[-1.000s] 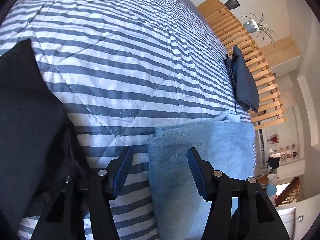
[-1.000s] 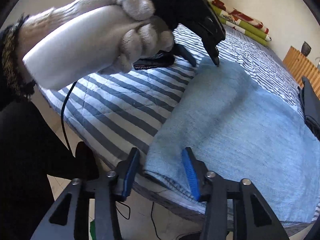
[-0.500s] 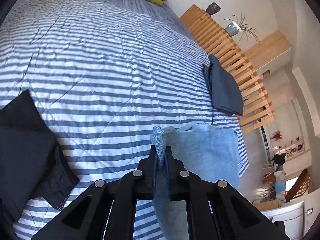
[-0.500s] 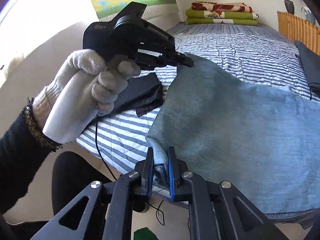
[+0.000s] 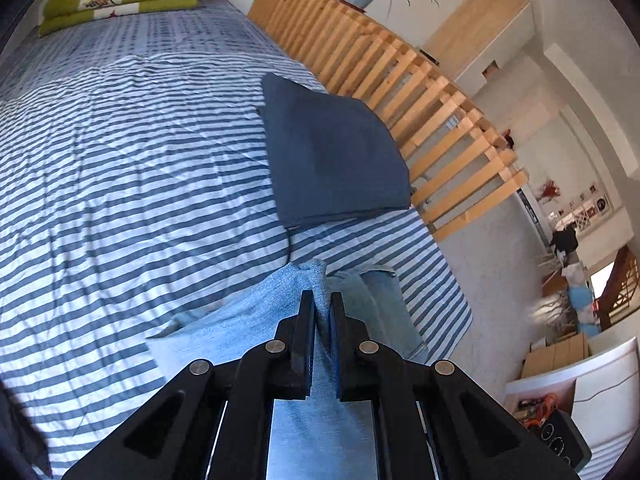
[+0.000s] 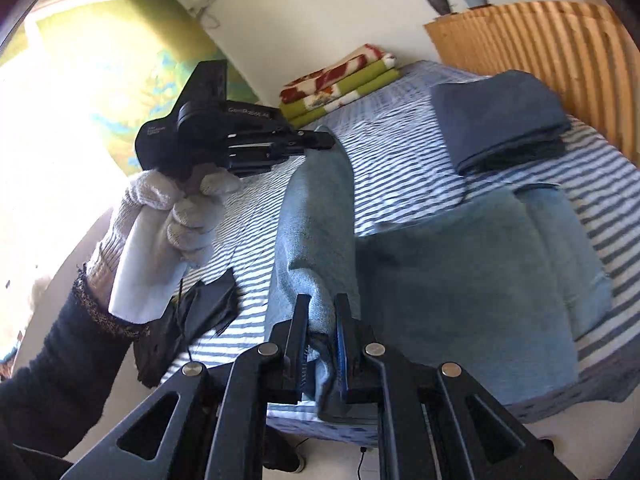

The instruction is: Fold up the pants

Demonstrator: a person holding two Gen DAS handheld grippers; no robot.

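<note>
Both tongs clamped on pants [image 6: 460, 280] – left tongs [image 5: 319, 300] pinch one corner, right tongs [image 6: 320, 320] the other, so the edge lifts evenly off the bed [image 5: 120, 160] w/ rest lying flat – prob. to carry it over for a fold.

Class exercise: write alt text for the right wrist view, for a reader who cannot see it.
The right claw is shut on one end of light blue pants, while the left claw, held in a white-gloved hand, grips the other end, so a fold of cloth hangs lifted between them over a blue-striped bed. A folded navy garment lies farther back.
</note>
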